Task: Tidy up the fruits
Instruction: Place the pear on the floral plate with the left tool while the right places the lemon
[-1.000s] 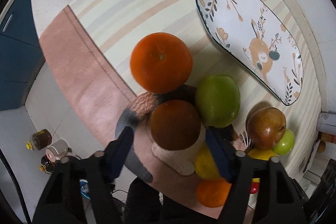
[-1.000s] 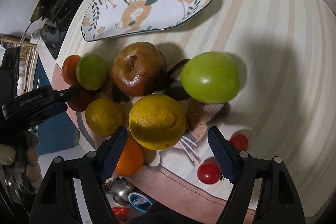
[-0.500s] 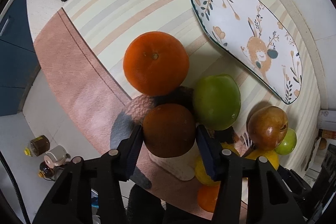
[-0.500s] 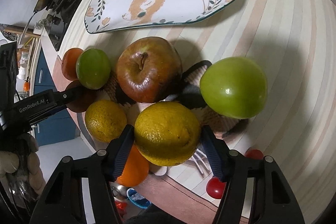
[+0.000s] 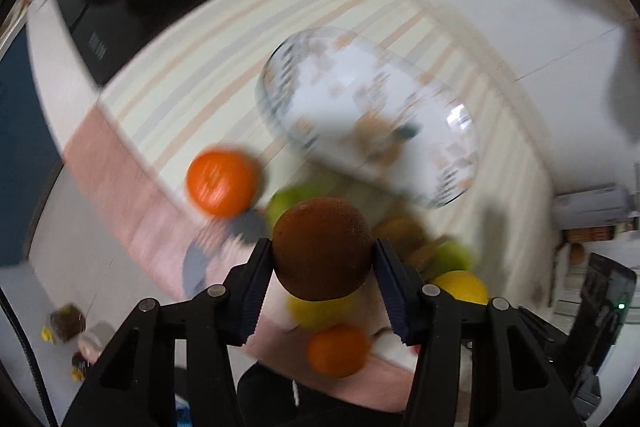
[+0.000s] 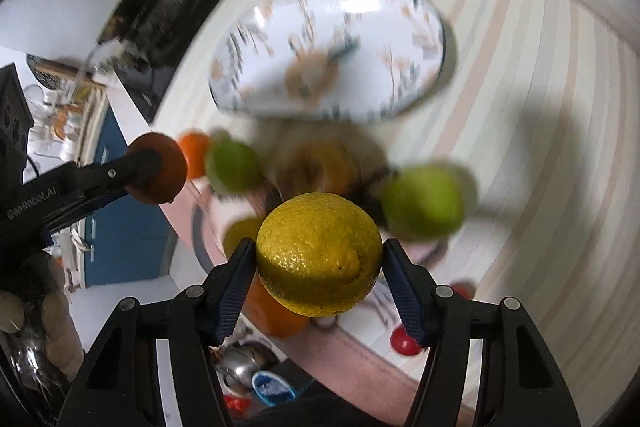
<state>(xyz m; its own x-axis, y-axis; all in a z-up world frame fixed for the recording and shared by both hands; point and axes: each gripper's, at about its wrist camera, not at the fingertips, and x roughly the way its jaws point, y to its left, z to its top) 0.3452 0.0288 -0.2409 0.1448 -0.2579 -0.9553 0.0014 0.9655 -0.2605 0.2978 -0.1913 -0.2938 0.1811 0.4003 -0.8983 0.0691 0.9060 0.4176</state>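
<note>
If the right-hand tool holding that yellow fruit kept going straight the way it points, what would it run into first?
Probably the blurred brownish apple in the fruit pile, just ahead of the yellow citrus fruit; depth is unclear.

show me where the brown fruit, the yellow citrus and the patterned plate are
brown fruit [image 5: 322, 247], left wrist view, middle of its skin.
yellow citrus [image 6: 319, 254], right wrist view, middle of its peel.
patterned plate [image 6: 376, 39], right wrist view, bare face.

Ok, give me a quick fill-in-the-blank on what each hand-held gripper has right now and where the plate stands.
1. The left hand-held gripper is shut on a ____ fruit.
2. The right hand-held gripper is shut on a ____ citrus fruit.
3. The patterned oval plate holds ____ fruit.

Missing words: brown; yellow; no
</note>
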